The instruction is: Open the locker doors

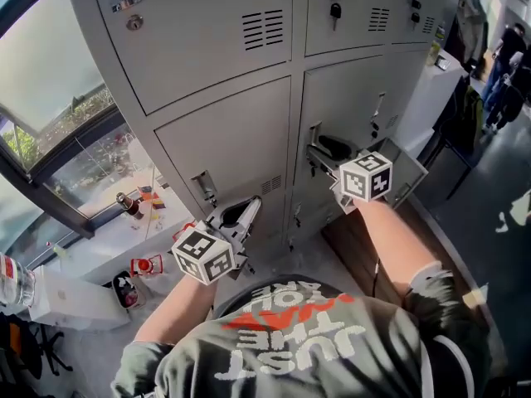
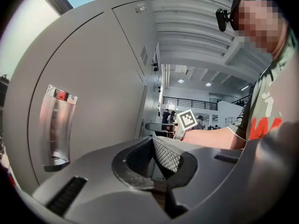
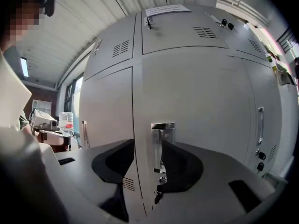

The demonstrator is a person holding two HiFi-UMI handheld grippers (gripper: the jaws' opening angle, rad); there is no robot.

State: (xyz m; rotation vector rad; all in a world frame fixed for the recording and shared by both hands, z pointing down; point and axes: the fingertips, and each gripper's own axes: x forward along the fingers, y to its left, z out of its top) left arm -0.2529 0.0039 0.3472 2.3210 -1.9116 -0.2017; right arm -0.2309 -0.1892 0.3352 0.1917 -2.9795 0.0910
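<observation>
We face grey lockers (image 1: 224,56), tops cut off.
Left gripper (image 1: 247,210) pressed together, right gripper (image 1: 322,152) spread; our shirt (image 1: 299,347) hides much floor (image 1: 485,222).

Left gripper (image 1: 249,210) fingers together, right gripper (image 1: 325,150) fingers apart, both pointing forward

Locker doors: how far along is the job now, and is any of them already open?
Done: no door shows clearly open; the locker doors in the right gripper view sit flush. In hand: the right gripper is open, a chrome handle lined up between its jaws but not gripped; the left gripper is shut, empty, beside a second handle. Left: grip the handles and pull the doors open.
</observation>
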